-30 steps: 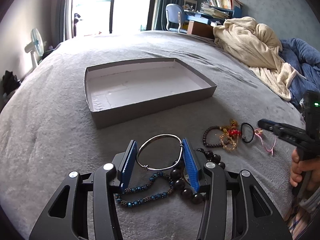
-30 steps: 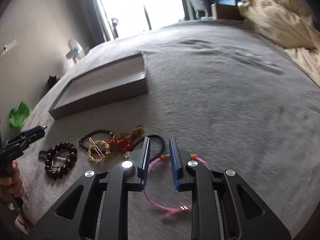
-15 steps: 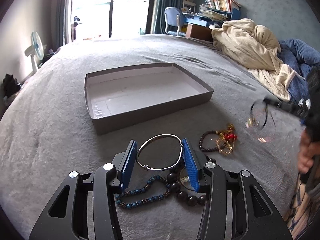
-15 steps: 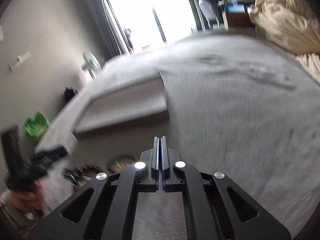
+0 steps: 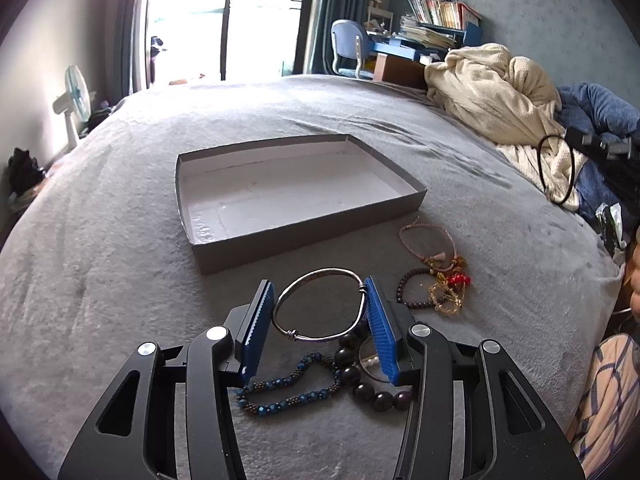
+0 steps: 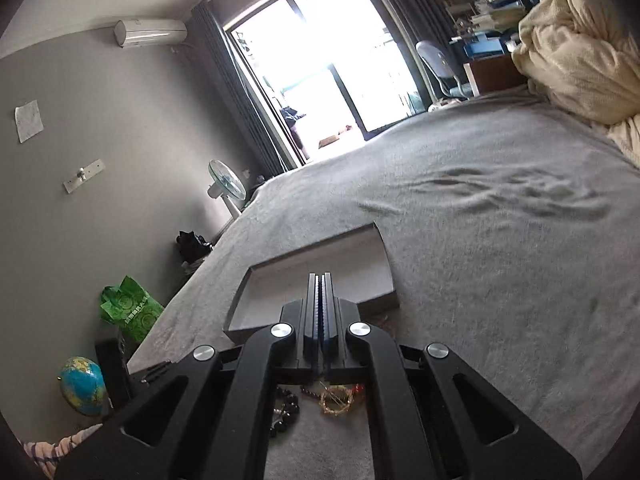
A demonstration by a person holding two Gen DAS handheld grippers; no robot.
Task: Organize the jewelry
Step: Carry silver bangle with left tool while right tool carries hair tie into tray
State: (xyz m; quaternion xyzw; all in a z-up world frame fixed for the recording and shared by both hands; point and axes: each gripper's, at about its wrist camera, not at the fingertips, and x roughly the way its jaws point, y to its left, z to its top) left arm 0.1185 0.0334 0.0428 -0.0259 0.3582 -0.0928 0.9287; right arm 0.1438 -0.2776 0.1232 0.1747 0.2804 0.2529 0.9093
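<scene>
My left gripper (image 5: 320,320) is spread wide around the bangle (image 5: 320,306) on the bed (image 5: 120,260), the box (image 5: 296,184) at twelve o'clock. My right gripper (image 6: 319,300) is pinched together, the black band (image 5: 556,170) dangling from it at two o'clock.

Right tongs (image 6: 319,280) hide whatever their closed tips pinch.

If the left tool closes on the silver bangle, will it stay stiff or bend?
The silver bangle looks like a thin metal hoop, so probably stiff and light. Its smooth wire may slip between the open left tool. Lying flat on the soft blanket, it likely won't roll.
</scene>
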